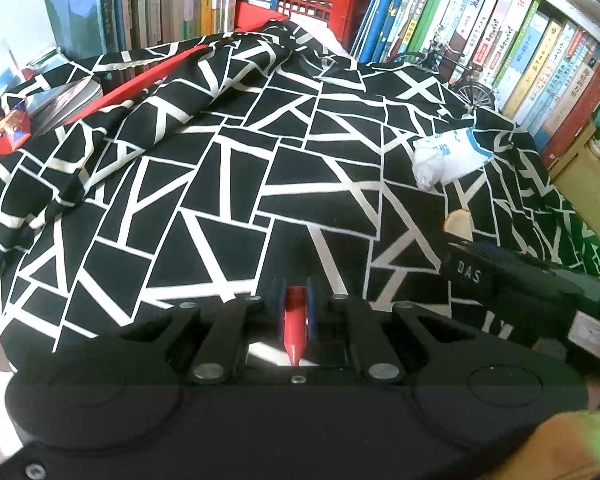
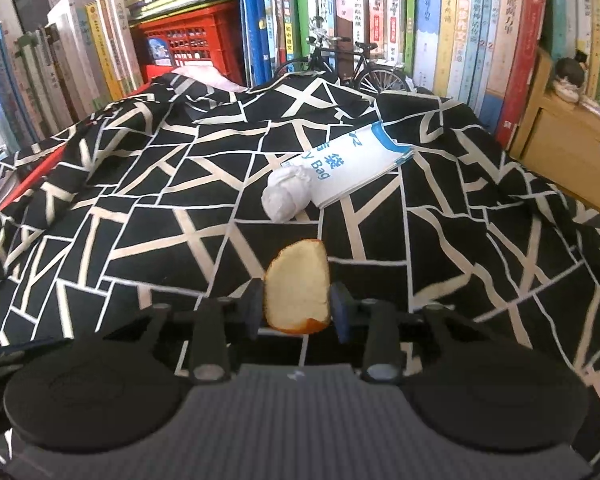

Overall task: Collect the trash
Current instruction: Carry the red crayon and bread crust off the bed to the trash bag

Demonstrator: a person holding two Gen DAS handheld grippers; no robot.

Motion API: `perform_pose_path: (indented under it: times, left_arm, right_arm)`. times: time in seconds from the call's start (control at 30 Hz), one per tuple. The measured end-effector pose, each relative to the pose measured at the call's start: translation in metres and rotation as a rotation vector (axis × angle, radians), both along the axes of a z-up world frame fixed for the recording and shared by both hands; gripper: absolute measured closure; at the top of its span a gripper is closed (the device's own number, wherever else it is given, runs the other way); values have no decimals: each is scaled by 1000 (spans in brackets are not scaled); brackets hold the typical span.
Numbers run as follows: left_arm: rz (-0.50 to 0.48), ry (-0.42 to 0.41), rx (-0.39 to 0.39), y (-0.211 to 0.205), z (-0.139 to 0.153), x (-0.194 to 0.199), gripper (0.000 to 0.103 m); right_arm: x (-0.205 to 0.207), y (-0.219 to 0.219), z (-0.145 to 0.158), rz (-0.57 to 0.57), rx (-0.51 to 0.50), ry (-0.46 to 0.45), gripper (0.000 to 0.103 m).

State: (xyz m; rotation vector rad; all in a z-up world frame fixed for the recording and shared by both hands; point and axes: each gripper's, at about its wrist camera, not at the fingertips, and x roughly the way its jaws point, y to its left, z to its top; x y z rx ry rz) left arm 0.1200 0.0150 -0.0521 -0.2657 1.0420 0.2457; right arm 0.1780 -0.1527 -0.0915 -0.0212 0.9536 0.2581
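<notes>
My right gripper (image 2: 296, 306): pads clamped on a spongy, crusted bread slice (image 2: 296, 290). My left gripper (image 1: 296, 304): pinching a smooth red wrapper (image 1: 295, 322). Far right on the patterned cloth (image 2: 180, 216): crumpled tissue (image 2: 287, 194), flat paper bag (image 2: 360, 160).

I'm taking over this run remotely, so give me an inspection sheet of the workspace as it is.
Surface: black-and-white patterned cloth, rumpled, draped over a raised surface.
Job's things: crumpled white paper lying against a white printed bag; bread slice; red wrapper.
Clutter: red snack packet at the cloth's left edge; model bicycle at the back.
Grippers: left gripper shut on the red wrapper; right gripper, fingers either side of the bread slice, holding it upright.
Cables: nothing seen.
Surroundings: books, red crate, wooden box.
</notes>
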Motion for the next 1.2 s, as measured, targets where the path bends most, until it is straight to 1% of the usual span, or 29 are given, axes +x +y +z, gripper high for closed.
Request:
perform_pose_path:
  times: [0.23,0.43,0.67,0.77,0.9,1.03,1.2]
  left_arm:
    - [-22,-6,8,-4,16,-28,93]
    - [-50,-11,9,-3,31,-69,93]
    - [-123,-31,10,-4,45,-143,93]
    - [-154,-32,3,-2,51,-181,93]
    - [-200,-43,23,1,59,-234,93]
    - [-212,-40,14,4,63,-280,93]
    - [-201,-37,19,6,61,-332,93]
  right_arm:
    - [-36,-4,25,-10,4,-30,62]
    - [-80,-8,50,-35,1,-65,62]
    - [-155,-13,74,-85,-17,-104,62]
    - [-193,-18,85,-115,-13,-116,62]
    - [-243,-19,100,-136,-24,-142,62]
    - [-290,-20,111,-141,-26,-154,62]
    - [-341,-17,116,-105,-34,-158,62]
